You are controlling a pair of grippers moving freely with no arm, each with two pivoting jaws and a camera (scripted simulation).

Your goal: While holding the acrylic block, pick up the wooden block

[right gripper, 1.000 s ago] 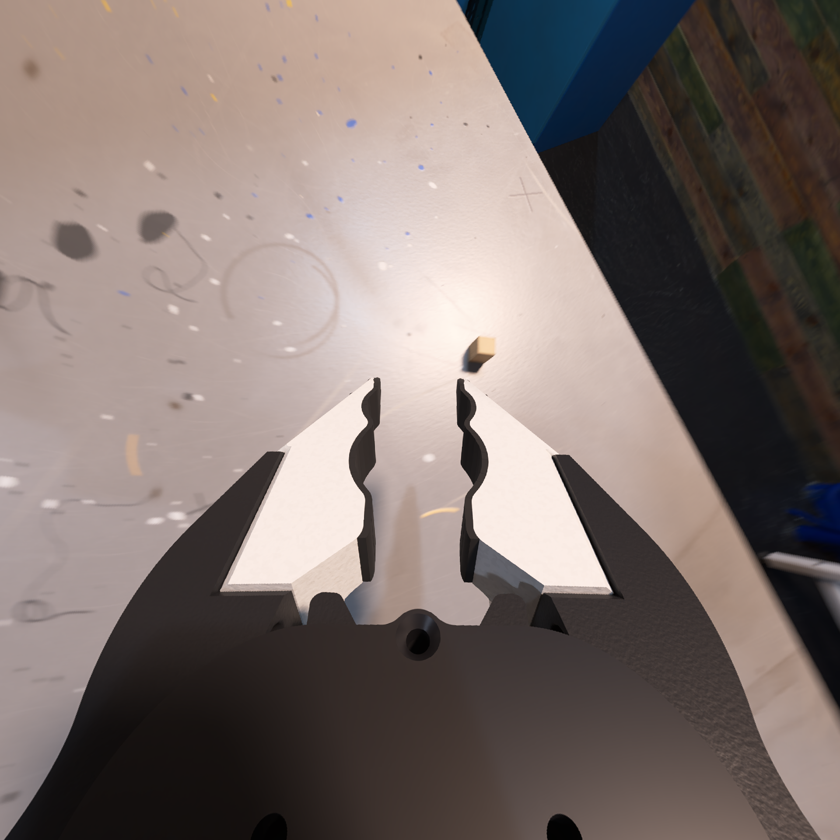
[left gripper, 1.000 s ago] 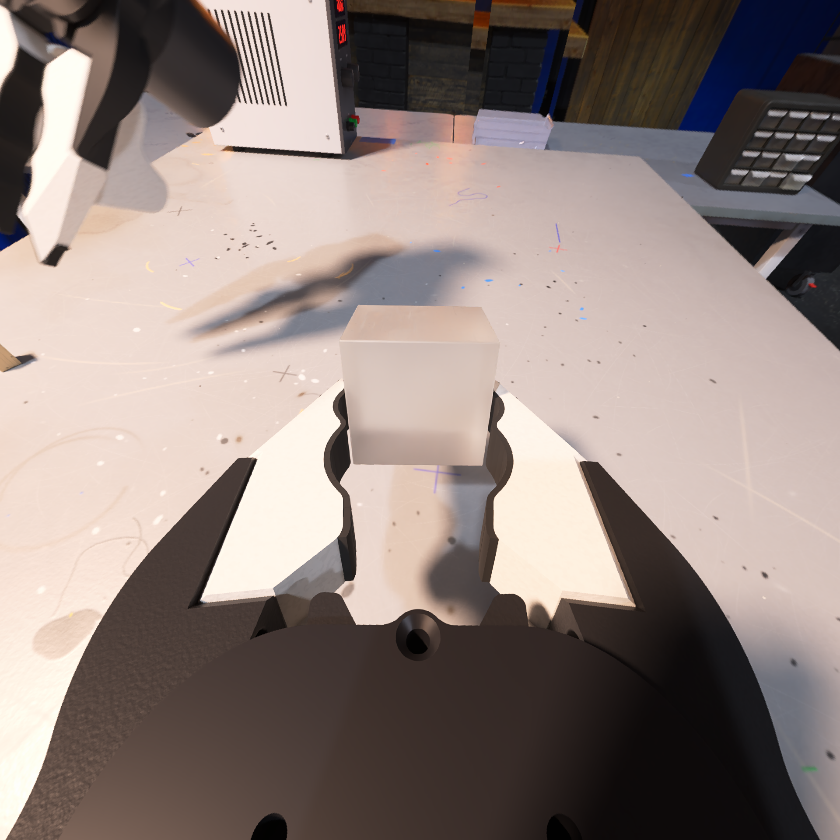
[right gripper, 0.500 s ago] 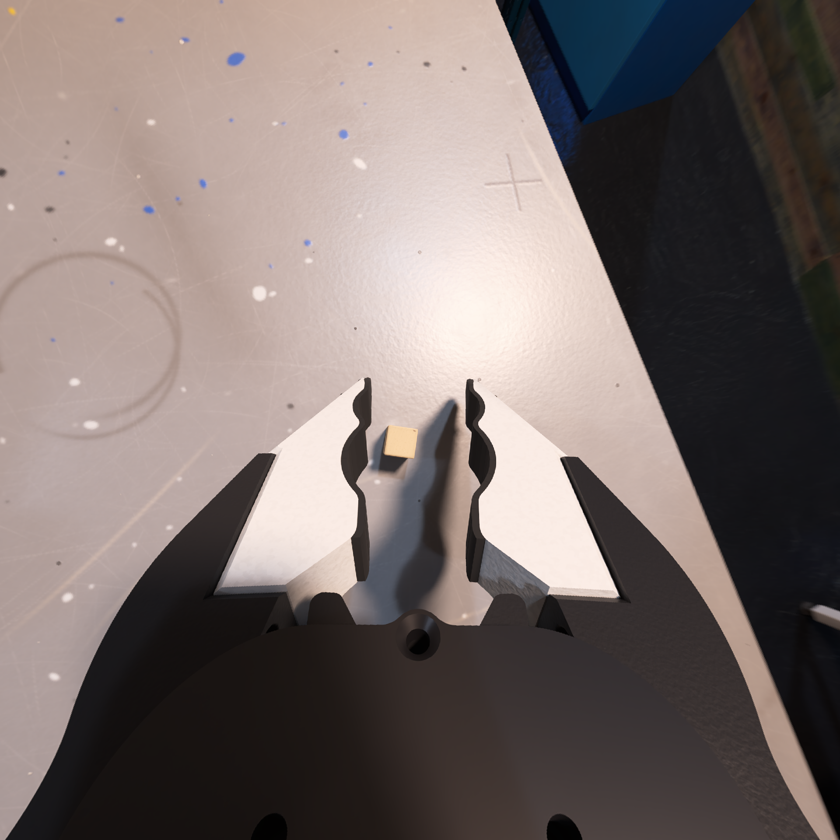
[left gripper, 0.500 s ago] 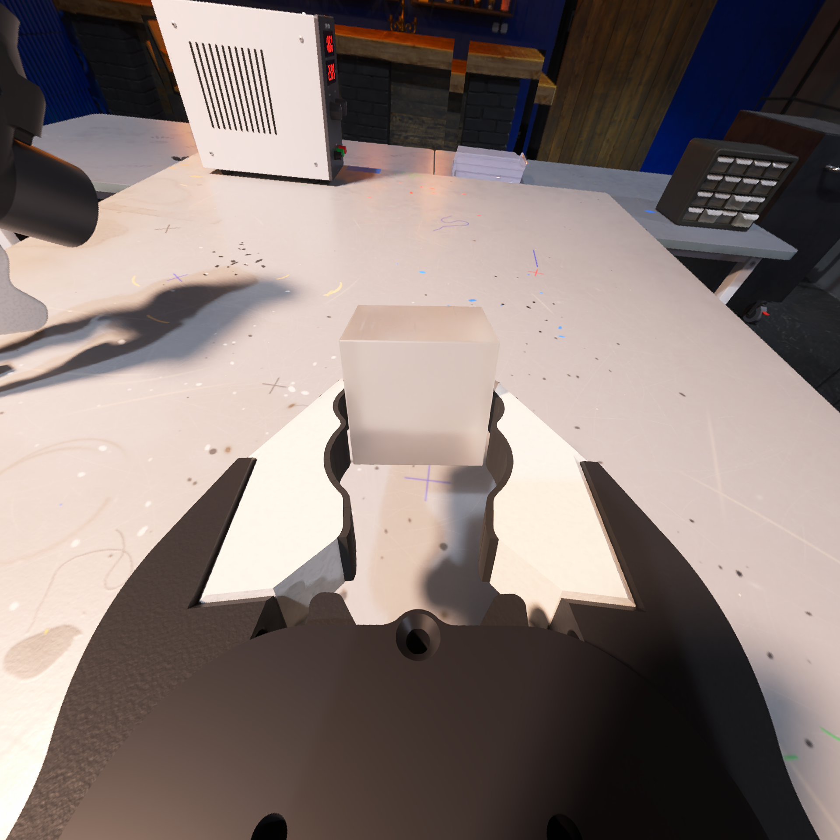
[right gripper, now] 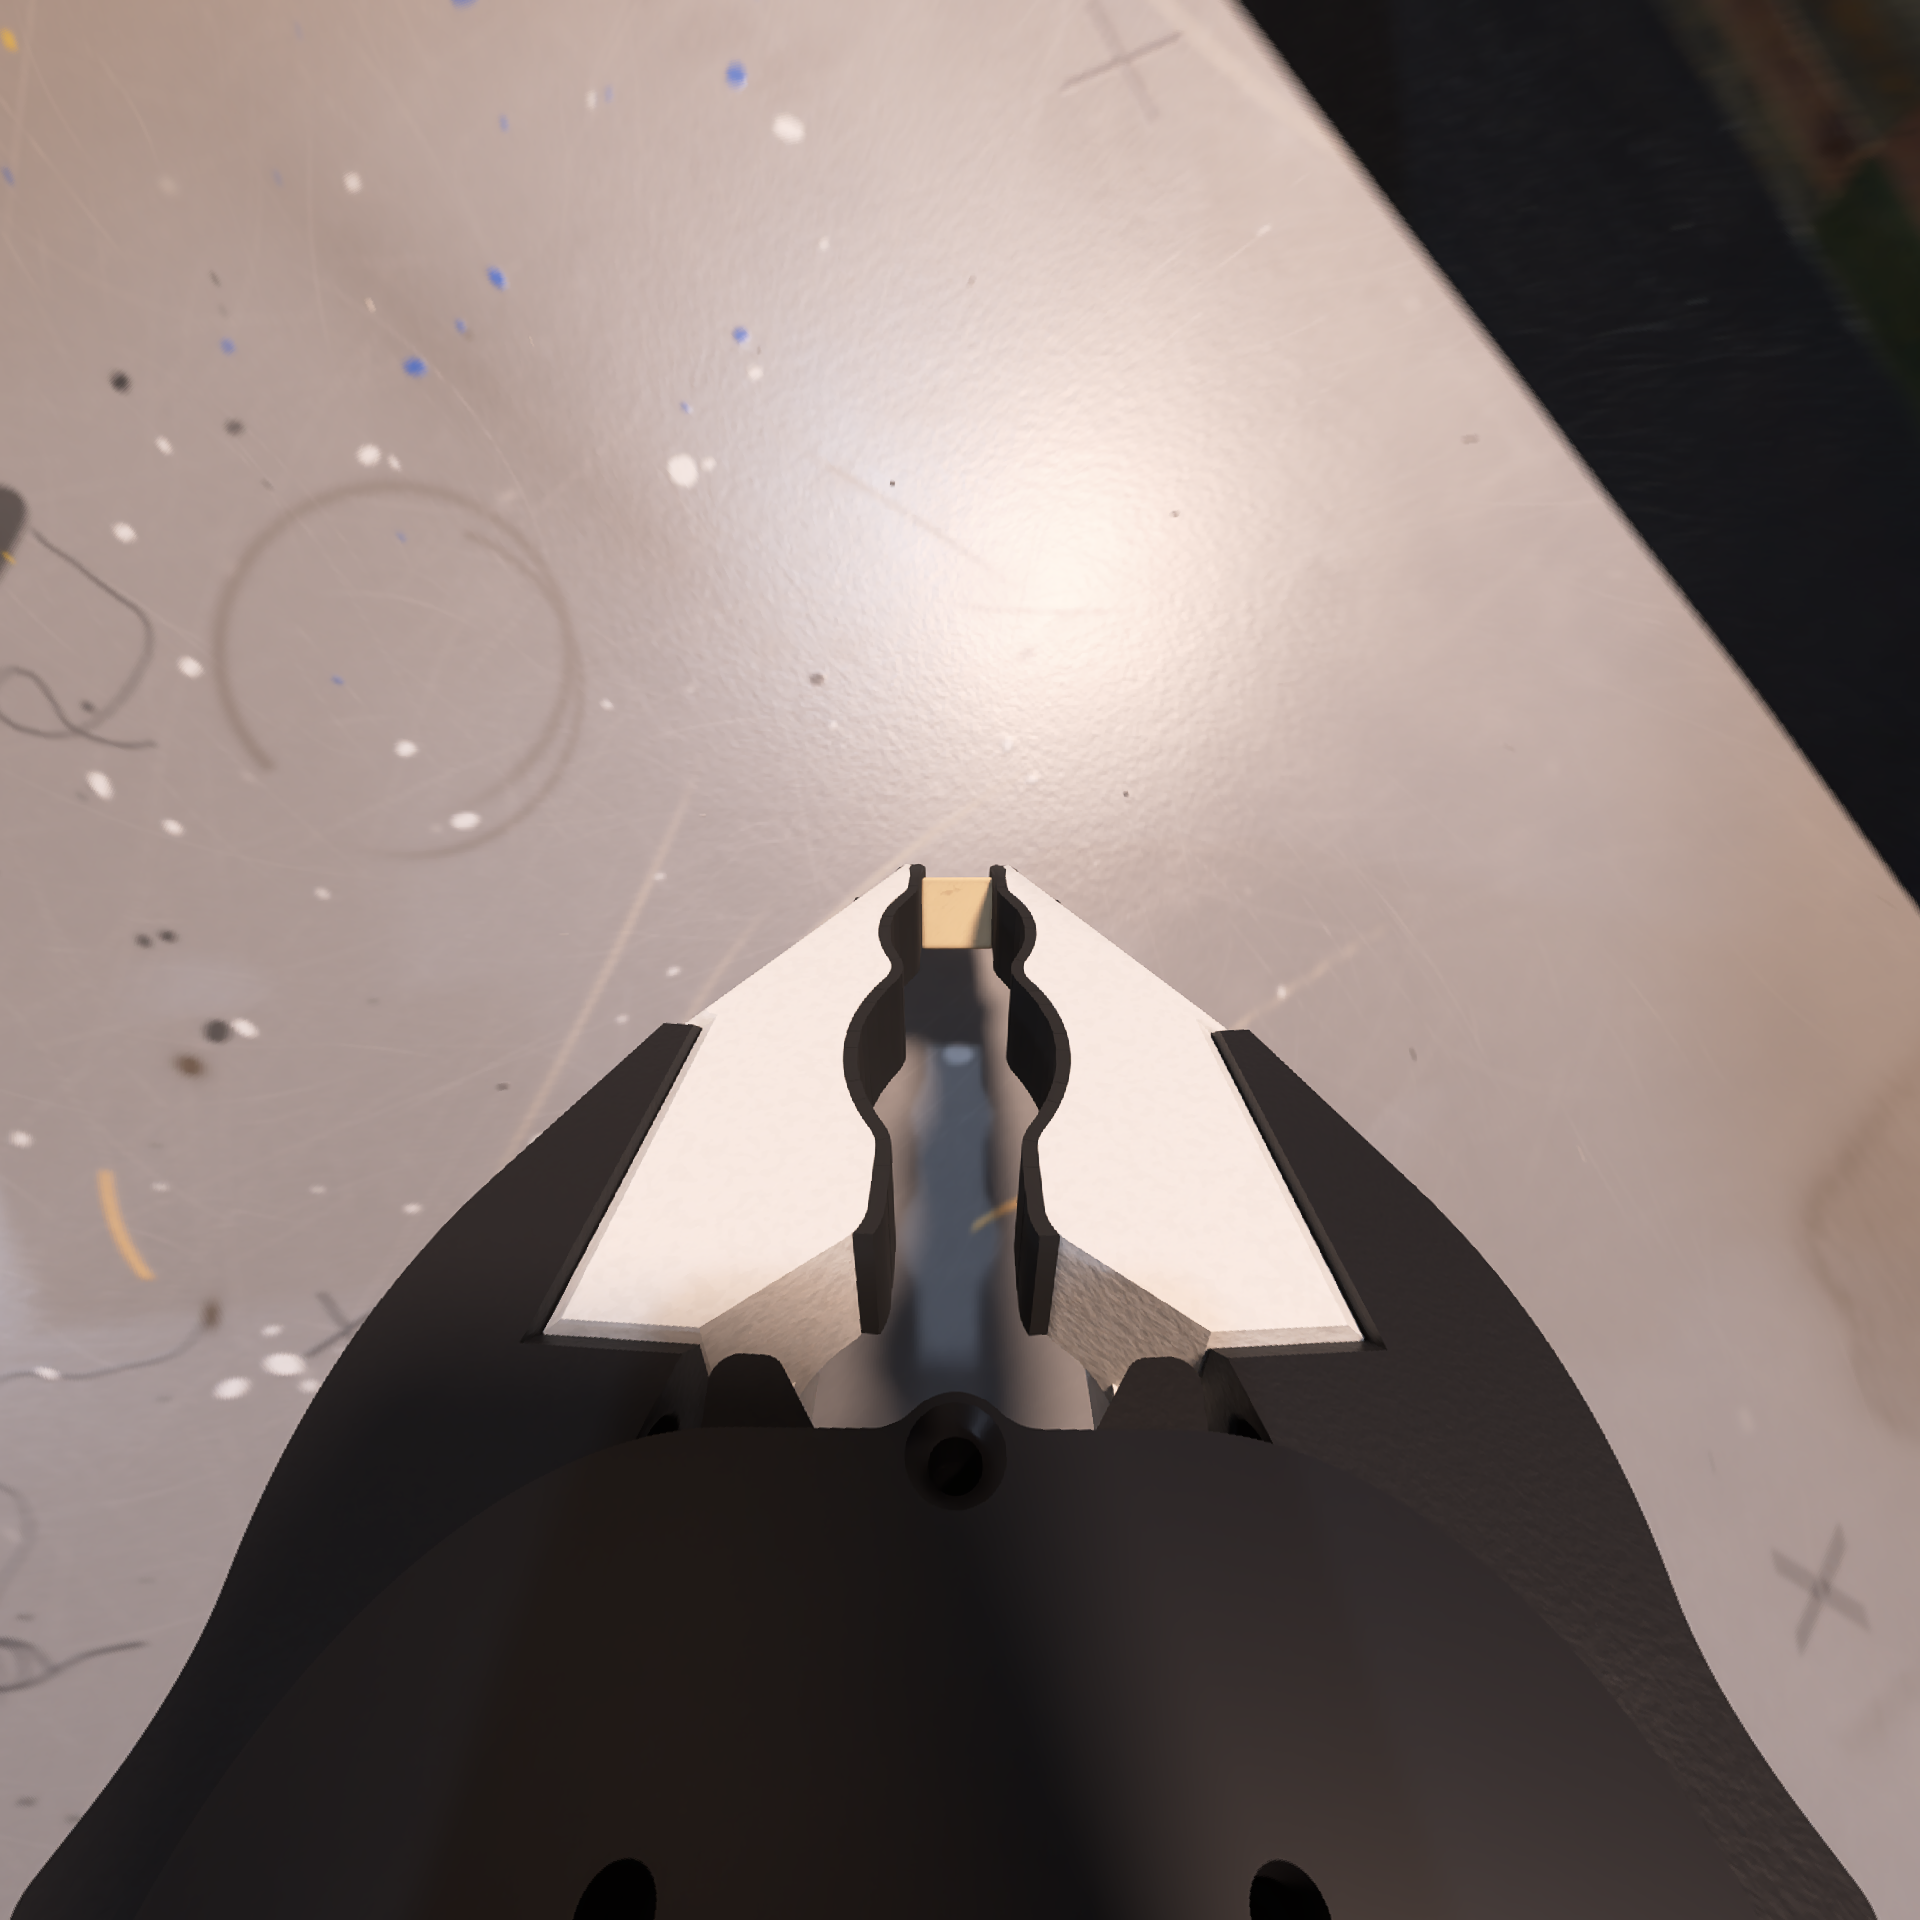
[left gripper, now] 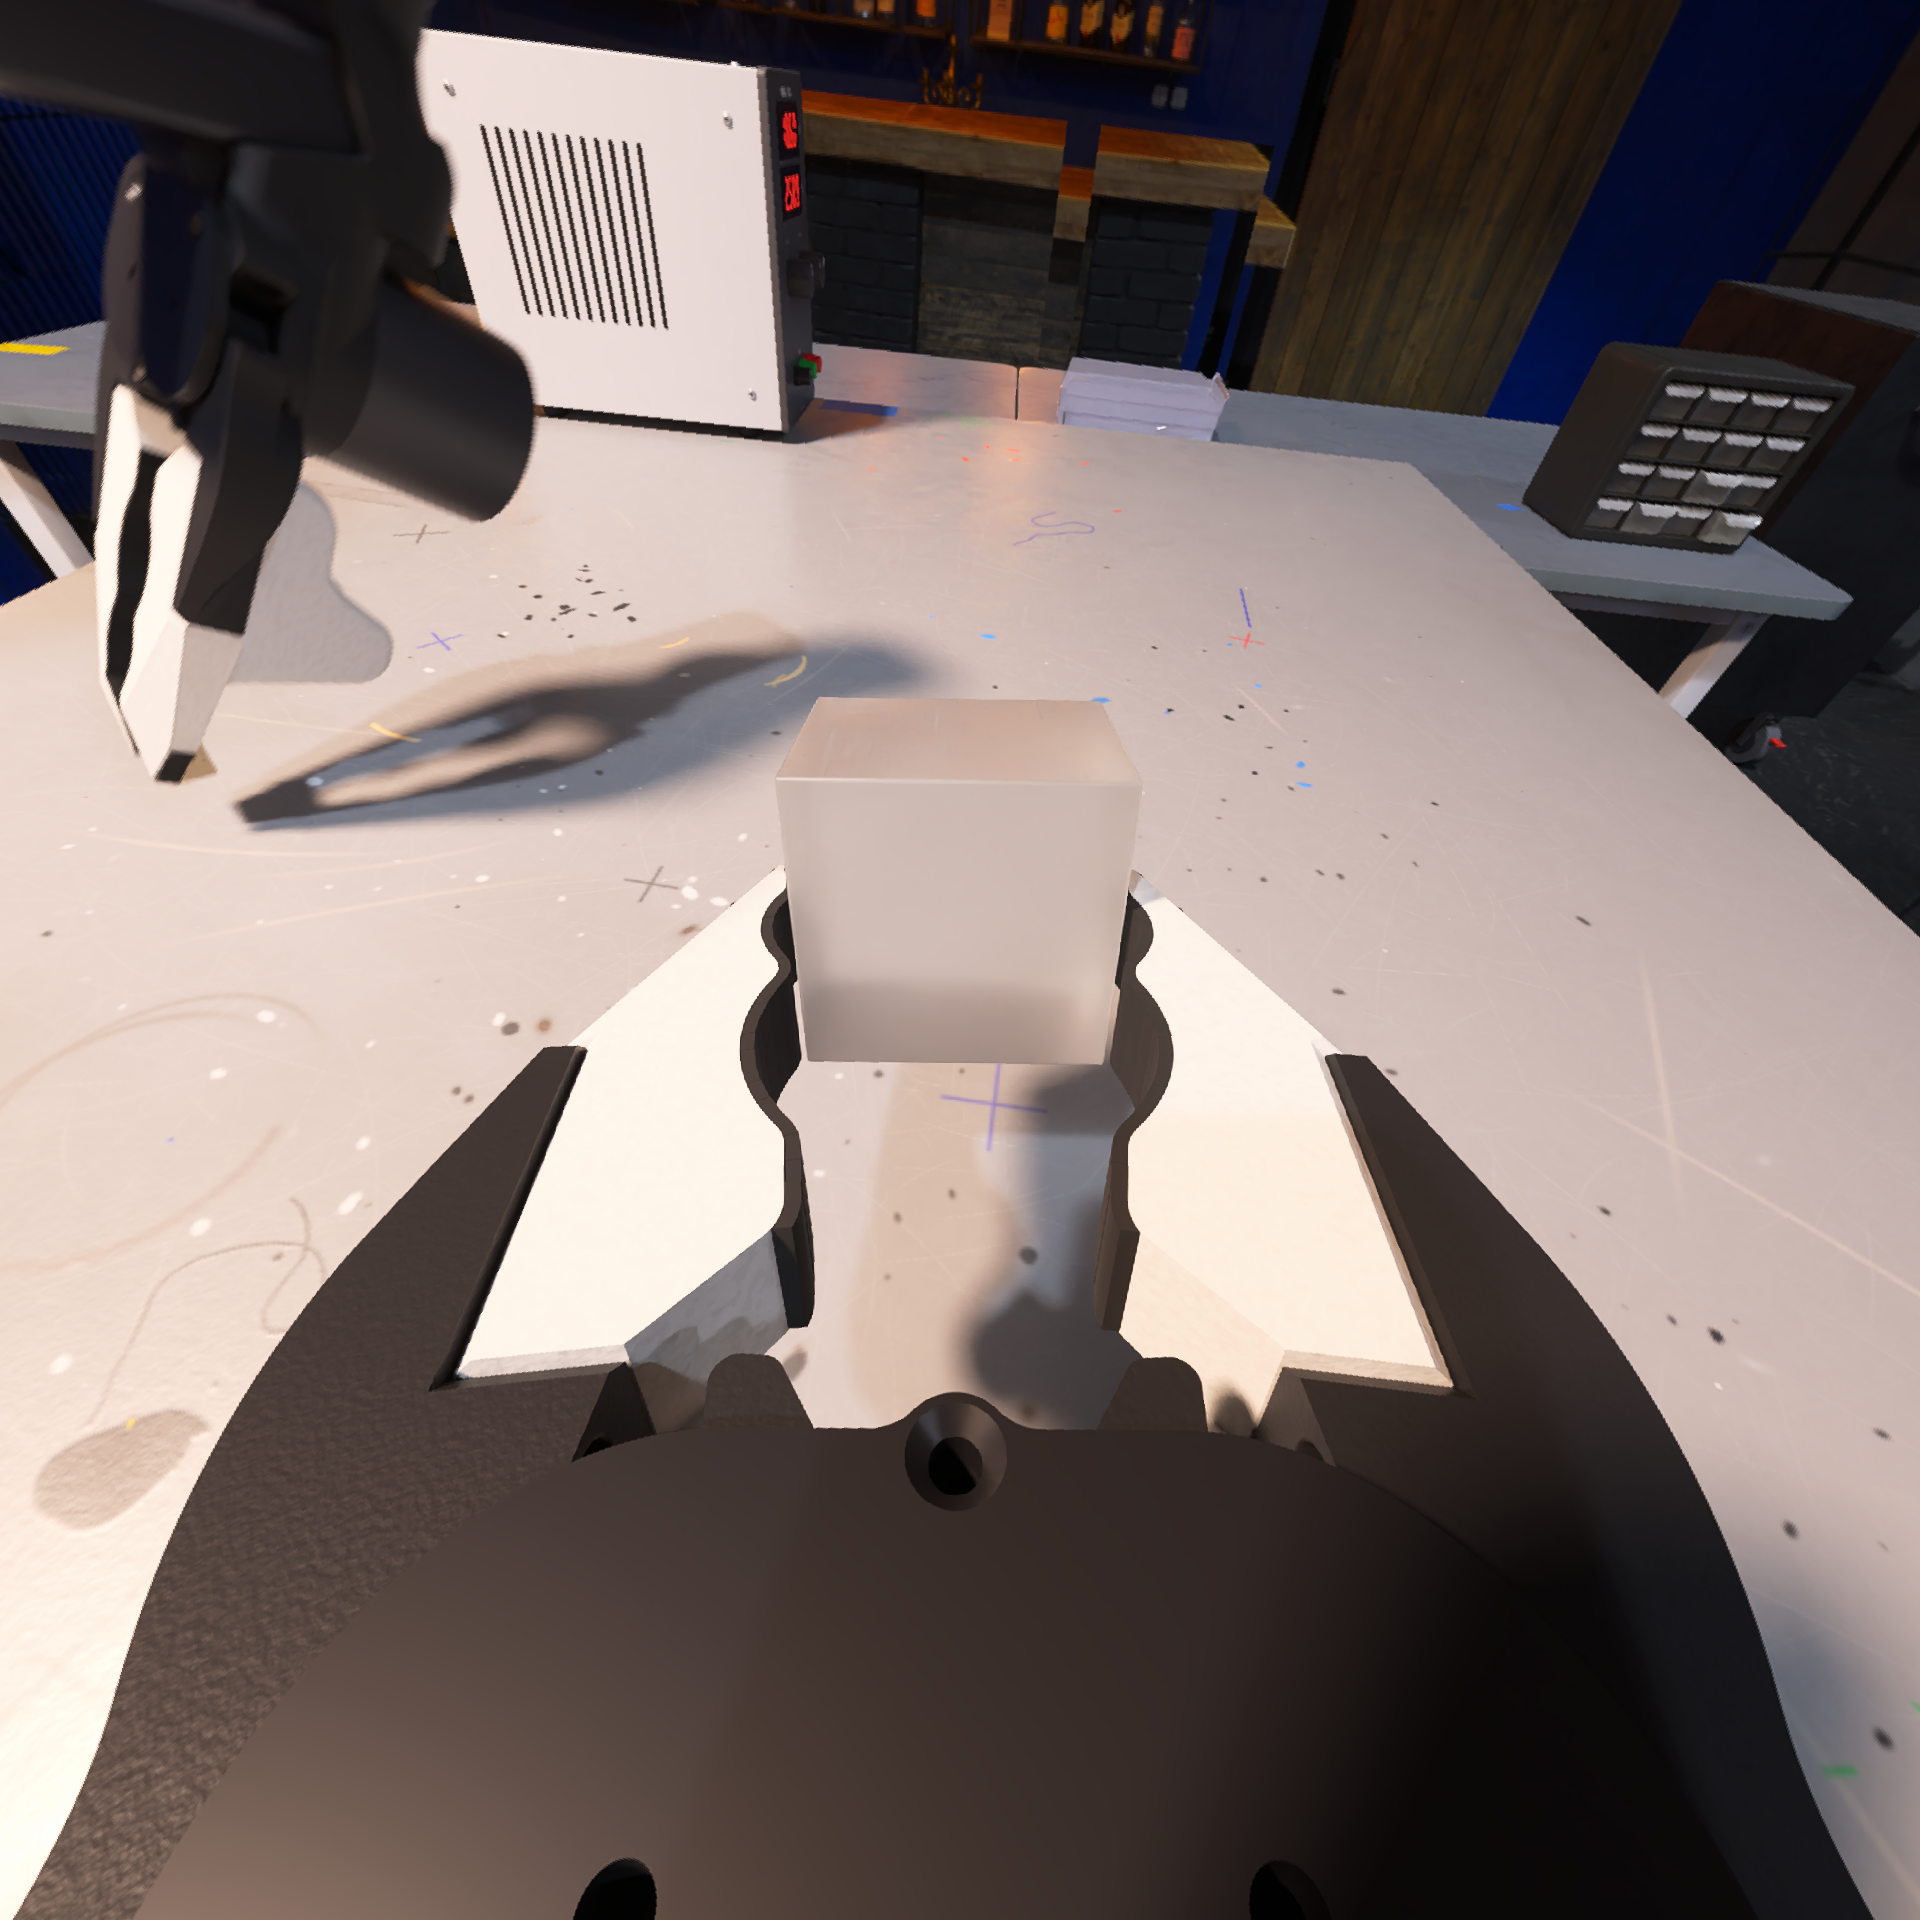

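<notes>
On the speckled white table (left gripper: 1351, 935), at left, our right gripper (left gripper: 171, 727) has closed its jaws on the wooden block (right gripper: 956, 912), which half a second ago lay loose between them. Further right, our left gripper (left gripper: 956, 966) still clamps the acrylic block (left gripper: 956, 883) above the table, so we judge only lifting remains.

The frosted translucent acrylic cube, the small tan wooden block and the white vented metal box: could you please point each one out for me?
Frosted translucent acrylic cube (left gripper: 954, 914): left wrist view, its near face.
Small tan wooden block (right gripper: 954, 912): right wrist view, its visible face.
White vented metal box (left gripper: 613, 239): left wrist view, its slotted side panel.
</notes>
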